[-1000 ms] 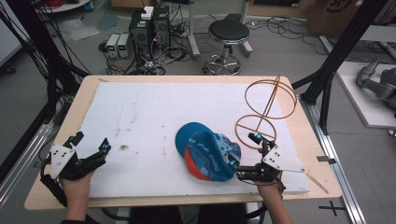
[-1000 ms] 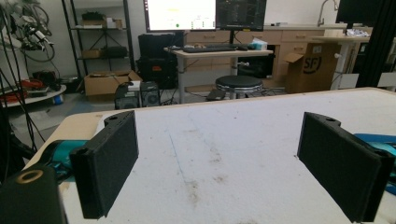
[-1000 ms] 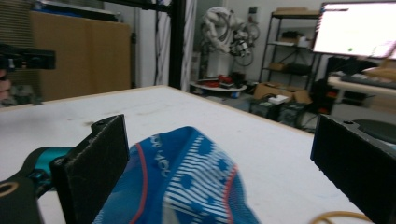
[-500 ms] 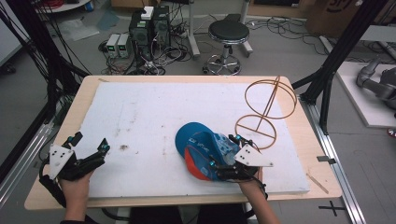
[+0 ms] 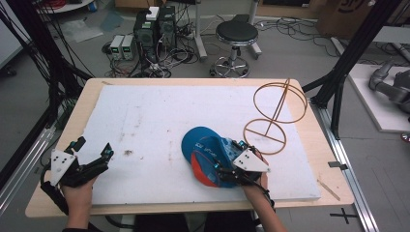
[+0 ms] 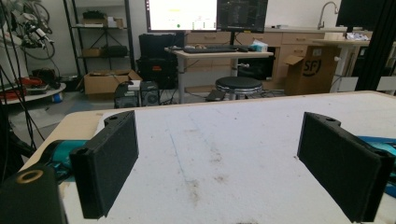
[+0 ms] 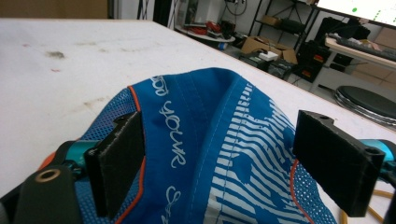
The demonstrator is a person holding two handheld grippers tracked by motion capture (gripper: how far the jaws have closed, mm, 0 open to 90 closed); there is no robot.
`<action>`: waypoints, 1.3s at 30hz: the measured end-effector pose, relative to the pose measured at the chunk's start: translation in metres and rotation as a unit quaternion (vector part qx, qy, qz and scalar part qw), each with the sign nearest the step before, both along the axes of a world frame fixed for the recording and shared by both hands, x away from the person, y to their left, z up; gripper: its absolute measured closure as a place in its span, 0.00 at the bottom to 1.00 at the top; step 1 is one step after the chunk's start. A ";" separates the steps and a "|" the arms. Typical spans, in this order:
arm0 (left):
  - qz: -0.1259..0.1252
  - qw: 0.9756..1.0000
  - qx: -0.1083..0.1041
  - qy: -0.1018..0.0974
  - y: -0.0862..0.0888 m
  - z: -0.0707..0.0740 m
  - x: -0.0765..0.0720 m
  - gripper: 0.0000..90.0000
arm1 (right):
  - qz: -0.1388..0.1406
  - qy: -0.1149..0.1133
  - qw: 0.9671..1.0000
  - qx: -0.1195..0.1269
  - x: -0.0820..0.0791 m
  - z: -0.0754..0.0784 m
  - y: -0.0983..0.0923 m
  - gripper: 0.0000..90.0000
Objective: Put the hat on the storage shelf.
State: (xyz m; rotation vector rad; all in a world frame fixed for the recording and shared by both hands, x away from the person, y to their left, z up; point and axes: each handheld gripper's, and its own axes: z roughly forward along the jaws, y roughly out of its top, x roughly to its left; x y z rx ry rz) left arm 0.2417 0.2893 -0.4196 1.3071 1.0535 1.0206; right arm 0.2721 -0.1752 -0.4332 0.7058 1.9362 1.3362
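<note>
With jaws spread over the blue cap (image 7: 210, 140) near right on the worktop (image 5: 159, 121), the right hand-held gripper (image 7: 224, 163) is positioned ungrasped; the left hand-held gripper (image 6: 229, 163) is held open, empty.

one cap (image 5: 205, 154), one wire stand (image 5: 276, 113), two tools
</note>
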 end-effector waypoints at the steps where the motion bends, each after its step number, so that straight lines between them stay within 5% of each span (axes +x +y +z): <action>1: 0.000 1.000 -0.001 0.001 0.000 0.000 0.000 0.14 | -0.003 0.000 1.000 -0.002 0.000 -0.001 0.000 0.23; 11: 0.000 1.000 -0.003 0.002 0.001 0.000 0.000 0.14 | -0.022 0.017 0.999 -0.023 0.002 -0.004 0.001 0.47; 14: 0.001 1.000 -0.003 0.002 0.001 0.000 0.000 0.14 | -0.025 0.019 0.999 -0.036 0.003 -0.005 0.001 0.70; 19: 0.001 1.000 -0.003 0.003 0.002 0.000 0.000 0.14 | -0.026 0.034 0.999 -0.029 0.005 -0.005 -0.003 0.92; 39: 0.004 1.000 -0.002 0.003 0.001 0.000 0.000 0.14 | -0.008 0.027 0.999 0.040 0.003 0.017 -0.010 0.98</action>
